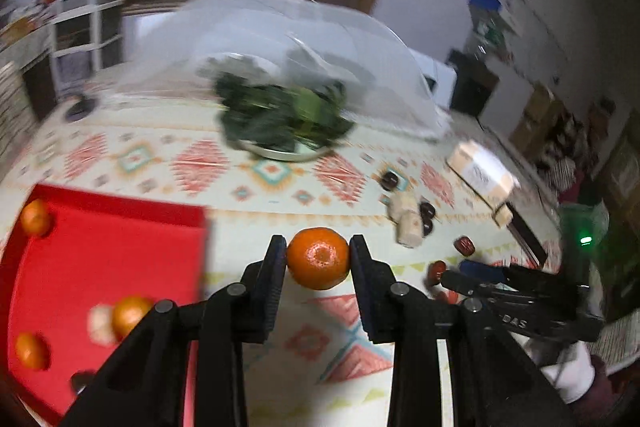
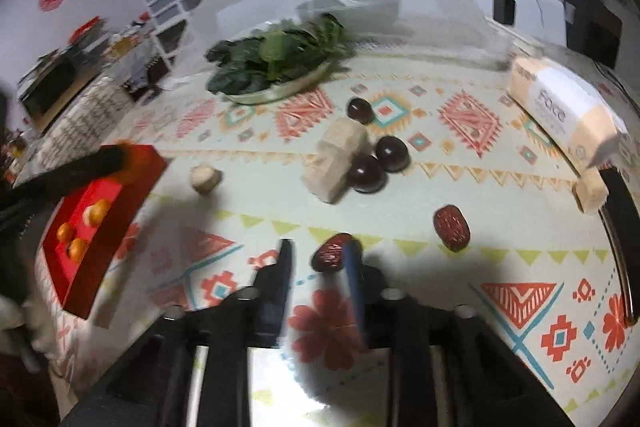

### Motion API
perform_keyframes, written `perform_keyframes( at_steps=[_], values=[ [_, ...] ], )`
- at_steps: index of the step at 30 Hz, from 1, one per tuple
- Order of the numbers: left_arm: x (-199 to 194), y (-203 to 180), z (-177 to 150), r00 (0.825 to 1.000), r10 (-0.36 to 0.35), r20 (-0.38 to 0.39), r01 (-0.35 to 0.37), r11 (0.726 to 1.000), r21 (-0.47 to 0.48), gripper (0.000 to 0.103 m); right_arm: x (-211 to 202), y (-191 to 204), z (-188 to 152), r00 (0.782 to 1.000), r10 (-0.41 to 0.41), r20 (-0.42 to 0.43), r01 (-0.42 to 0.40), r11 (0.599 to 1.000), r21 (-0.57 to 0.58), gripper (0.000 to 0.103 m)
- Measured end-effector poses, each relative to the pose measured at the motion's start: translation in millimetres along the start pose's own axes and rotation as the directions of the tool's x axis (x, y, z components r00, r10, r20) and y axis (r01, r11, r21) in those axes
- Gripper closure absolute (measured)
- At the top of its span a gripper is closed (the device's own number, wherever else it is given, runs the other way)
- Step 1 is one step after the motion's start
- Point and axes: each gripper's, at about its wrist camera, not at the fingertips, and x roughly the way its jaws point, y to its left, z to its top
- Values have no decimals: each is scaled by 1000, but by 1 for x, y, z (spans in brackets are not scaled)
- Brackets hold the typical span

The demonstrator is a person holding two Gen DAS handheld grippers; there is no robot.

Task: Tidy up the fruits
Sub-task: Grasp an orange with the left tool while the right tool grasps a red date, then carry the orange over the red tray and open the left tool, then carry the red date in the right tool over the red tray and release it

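My left gripper (image 1: 319, 255) is shut on an orange mandarin (image 1: 318, 258), held above the patterned tablecloth just right of the red tray (image 1: 104, 243). The tray holds three mandarins (image 1: 35, 217) and a pale round piece (image 1: 98, 323). My right gripper (image 2: 318, 255) is open low over the cloth, with a red date (image 2: 331, 258) lying by its right finger. A second red date (image 2: 452, 227) lies to the right. The left gripper shows blurred over the red tray (image 2: 104, 223) at the left of the right wrist view.
Three dark round fruits (image 2: 392, 151) and a pale block (image 2: 338, 159) lie mid-table, a pale round piece (image 2: 205, 179) to their left. A plate of leafy greens (image 2: 276, 67) stands under a mesh dome. A tissue pack (image 2: 560, 107) lies far right.
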Motion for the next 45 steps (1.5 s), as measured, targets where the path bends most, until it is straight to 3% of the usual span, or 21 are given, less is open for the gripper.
perform_keyframes(
  at_steps=[5, 10, 12, 21, 26, 28, 30, 31, 33, 38, 40, 45],
  values=[
    [-39, 45, -12, 994, 90, 58, -85, 993, -86, 72, 15, -1, -5, 999, -42, -10, 43, 998, 37, 48],
    [-62, 86, -26, 978, 193, 77, -180, 972, -150, 71, 22, 8, -3, 996, -87, 12, 87, 996, 28, 79],
    [-66, 103, -32, 973, 218, 69, -203, 962, -185, 71, 22, 12, -5, 997, -80, 13, 80, 997, 23, 84],
    [-81, 158, -55, 957, 286, 52, -260, 922, -287, 71, -4, 52, -4, 998, 14, 60, -13, 1000, -12, 89],
    [-88, 173, -61, 954, 297, 43, -268, 908, -323, 71, -23, 64, 10, 991, 37, 129, -32, 999, -42, 89],
    [-86, 177, -64, 951, 309, 30, -284, 903, -322, 71, -26, 52, 14, 990, 32, 140, -30, 999, -18, 81],
    [-83, 180, -65, 948, 318, 22, -294, 898, -328, 69, -21, 36, 14, 993, 25, 111, -28, 999, 18, 70],
    [-82, 182, -66, 947, 321, 19, -296, 895, -334, 68, -17, 33, 12, 995, 42, 91, -44, 999, 23, 68],
    [-81, 183, -67, 948, 317, 22, -291, 893, -344, 56, -8, 34, 7, 995, 81, 53, -82, 996, 21, 69],
    [-91, 177, -63, 945, 321, 59, -284, 898, -335, 44, 8, 64, -9, 982, 189, -17, -190, 980, -67, 65],
    [-96, 176, -61, 946, 316, 74, -273, 899, -343, 41, 12, 76, -14, 981, 190, -27, -192, 975, -114, 60],
    [-98, 170, -59, 954, 287, 87, -242, 907, -345, 41, 15, 91, -19, 991, 136, -18, -137, 972, -194, 59]
  ],
)
